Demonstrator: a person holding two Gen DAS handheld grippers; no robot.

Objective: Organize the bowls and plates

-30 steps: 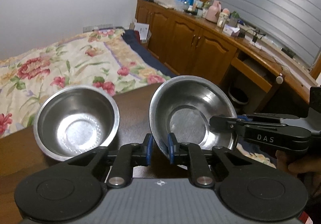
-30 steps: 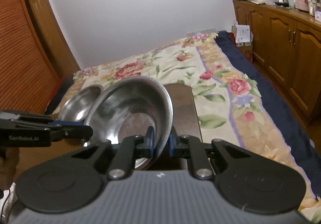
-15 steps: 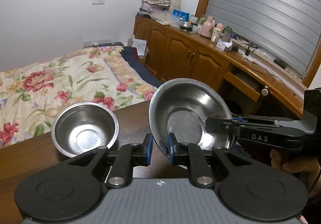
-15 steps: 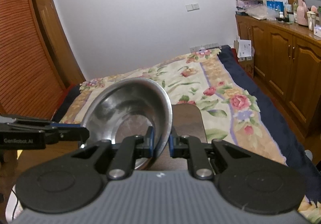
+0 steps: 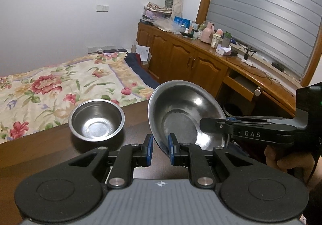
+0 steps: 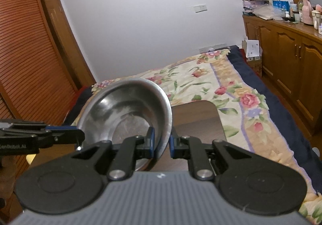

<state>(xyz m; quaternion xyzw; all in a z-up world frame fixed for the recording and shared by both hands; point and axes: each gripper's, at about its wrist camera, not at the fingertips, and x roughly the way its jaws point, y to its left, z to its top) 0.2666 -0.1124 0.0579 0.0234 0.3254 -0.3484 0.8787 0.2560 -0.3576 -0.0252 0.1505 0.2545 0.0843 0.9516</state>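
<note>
Dark wooden tabletop (image 5: 50, 152) spreads below both cameras, and right up close the left gripper (image 5: 160, 150) and the right gripper (image 6: 162, 144) are each clamped tight on opposite edges of the same wide steel bowl (image 5: 187, 116), carried off the table and tipped steeply on its rim, its hollow facing back at the left camera. A little farther out, the small steel bowl (image 5: 96, 120) sits upright and alone by the table's far edge, well apart from the carried one. Compared with a second ago it looks smaller and farther off, and beyond it the floral bedspread (image 5: 50, 88) and wooden cabinets (image 5: 181, 59) fill more of the view.
</note>
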